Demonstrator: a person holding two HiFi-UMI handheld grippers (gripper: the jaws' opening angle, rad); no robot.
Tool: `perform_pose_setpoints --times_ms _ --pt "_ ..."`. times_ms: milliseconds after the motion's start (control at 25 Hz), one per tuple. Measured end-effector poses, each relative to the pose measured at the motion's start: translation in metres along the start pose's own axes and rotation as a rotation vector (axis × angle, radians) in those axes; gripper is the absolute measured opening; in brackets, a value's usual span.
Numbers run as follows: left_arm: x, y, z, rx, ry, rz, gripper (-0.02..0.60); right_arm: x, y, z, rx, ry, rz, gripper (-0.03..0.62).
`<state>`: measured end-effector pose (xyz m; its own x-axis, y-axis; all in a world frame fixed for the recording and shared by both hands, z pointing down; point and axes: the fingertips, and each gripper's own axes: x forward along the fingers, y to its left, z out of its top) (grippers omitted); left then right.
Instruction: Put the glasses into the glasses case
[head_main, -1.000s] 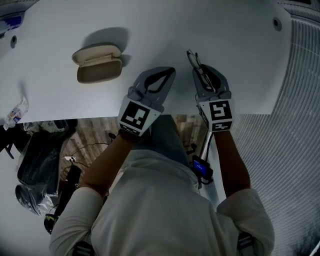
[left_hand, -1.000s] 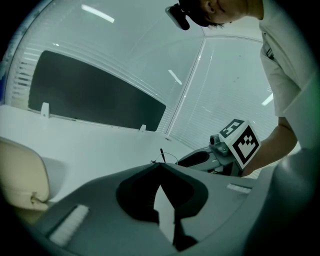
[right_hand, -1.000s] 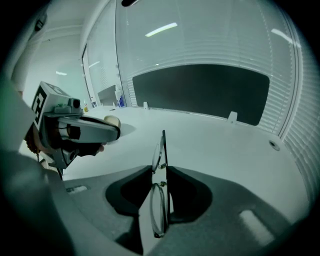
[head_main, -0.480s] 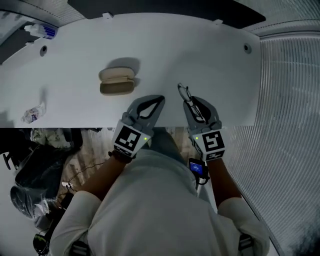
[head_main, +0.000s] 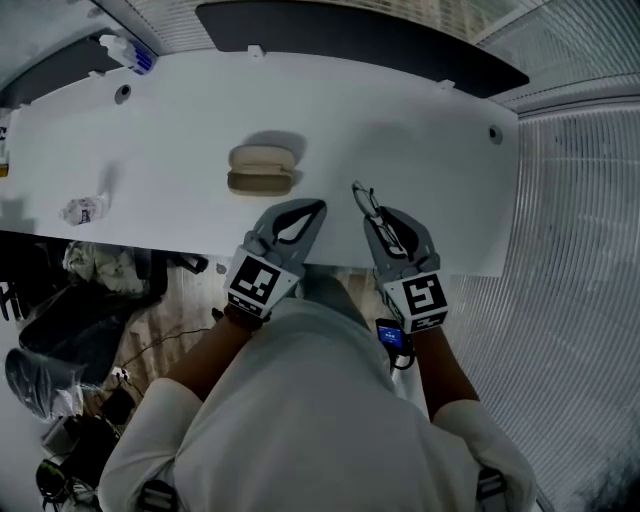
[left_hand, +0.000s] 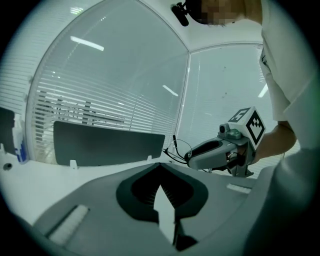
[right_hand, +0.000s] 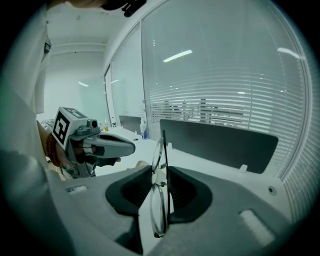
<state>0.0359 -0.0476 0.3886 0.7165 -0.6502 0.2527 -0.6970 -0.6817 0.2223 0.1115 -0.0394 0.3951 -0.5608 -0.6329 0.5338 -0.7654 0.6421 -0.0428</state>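
Beige case (head_main: 261, 168) looks open on the worktop (head_main: 420, 150), untouched. Right tongs (right_hand: 160, 172) are clenched on the glasses (right_hand: 158, 210), and both tongs have just lifted well clear. Left tongs (left_hand: 160, 165) are pinched shut, empty. Next step imo: carry em over to the case.

In the head view the glasses (head_main: 367, 198) show only as a thin wire outline, their rear part hidden between the jaws of the right gripper (head_main: 380, 218). The glasses case (head_main: 261, 168) is too small to tell what it holds, and the crumpled packet (head_main: 84, 210) is too small to identify.
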Motion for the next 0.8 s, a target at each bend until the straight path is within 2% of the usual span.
perform_pose_setpoints --times_ms 120,400,600,800 --pt "-0.023 0.021 0.001 -0.012 -0.014 0.068 0.002 0.017 0.025 0.015 -0.04 -0.001 0.08 0.098" --pt "-0.094 0.07 -0.012 -0.068 -0.043 0.291 0.002 0.059 0.099 0.038 -0.144 -0.014 0.297 0.098" --pt "-0.119 0.086 -0.031 -0.081 -0.042 0.346 0.002 0.077 0.129 0.036 -0.211 -0.019 0.353 0.098" --pt "-0.11 0.092 -0.038 -0.076 -0.024 0.341 0.002 0.085 0.122 0.034 -0.253 -0.013 0.369 0.098"
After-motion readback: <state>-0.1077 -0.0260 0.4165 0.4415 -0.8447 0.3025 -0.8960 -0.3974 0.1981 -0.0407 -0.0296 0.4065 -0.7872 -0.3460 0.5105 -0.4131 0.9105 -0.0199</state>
